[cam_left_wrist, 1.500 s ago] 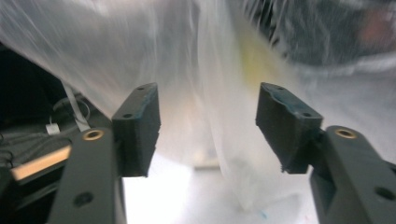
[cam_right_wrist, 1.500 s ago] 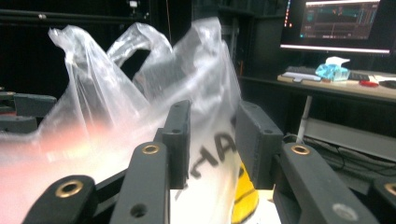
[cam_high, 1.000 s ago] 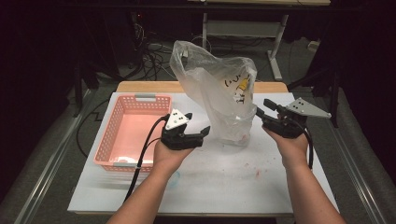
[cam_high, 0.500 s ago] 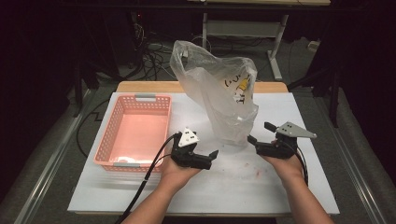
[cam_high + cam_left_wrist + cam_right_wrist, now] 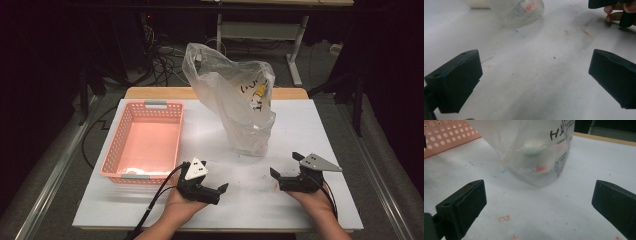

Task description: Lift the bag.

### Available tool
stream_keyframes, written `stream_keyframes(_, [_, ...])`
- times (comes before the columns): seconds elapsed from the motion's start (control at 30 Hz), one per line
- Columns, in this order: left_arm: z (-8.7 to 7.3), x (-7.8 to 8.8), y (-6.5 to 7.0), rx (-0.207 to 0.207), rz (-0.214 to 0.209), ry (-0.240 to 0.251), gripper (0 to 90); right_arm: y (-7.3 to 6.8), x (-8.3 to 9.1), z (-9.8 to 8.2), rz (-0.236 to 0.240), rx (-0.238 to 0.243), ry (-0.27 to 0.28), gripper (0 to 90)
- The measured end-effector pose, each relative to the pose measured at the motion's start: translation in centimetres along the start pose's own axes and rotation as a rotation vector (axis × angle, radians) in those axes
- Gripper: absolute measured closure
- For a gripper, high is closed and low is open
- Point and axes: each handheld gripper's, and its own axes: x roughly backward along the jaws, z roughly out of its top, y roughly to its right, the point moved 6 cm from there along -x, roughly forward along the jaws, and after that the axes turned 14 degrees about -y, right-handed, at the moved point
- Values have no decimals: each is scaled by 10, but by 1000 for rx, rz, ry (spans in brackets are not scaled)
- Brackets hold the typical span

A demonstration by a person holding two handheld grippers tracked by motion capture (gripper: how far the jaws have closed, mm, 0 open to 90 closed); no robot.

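The bag (image 5: 240, 107) is thin, glossy, crinkled clear plastic. The basket (image 5: 145, 142) is perforated pink plastic. The counter (image 5: 310, 130) is matt white, stained.

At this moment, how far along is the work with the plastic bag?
Looks done: the plastic bag stands on the table, with small items inside. In hand: nothing; the left hand-held gripper and right hand-held gripper have just opened and sit low near the front edge, apart from the bag. Possibly left: the pink basket looks empty.
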Motion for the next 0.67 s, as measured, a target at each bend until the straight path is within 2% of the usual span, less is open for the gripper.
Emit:
stream_keyframes(0.17, [-11,7,0,-10,9,34,0,-1,11,-10,-6,3,19,0])
stream_keyframes(0.2, [-12,8,0,-14,11,35,0,-1,13,-11,-9,-6,28,0])
stream_keyframes(0.27, [-13,7,0,-16,13,35,0,-2,14,-9,-5,6,44,0])
stream_keyframes(0.67, [-15,1,0,27,20,47,0,1,15,-6,5,-5,73,0])
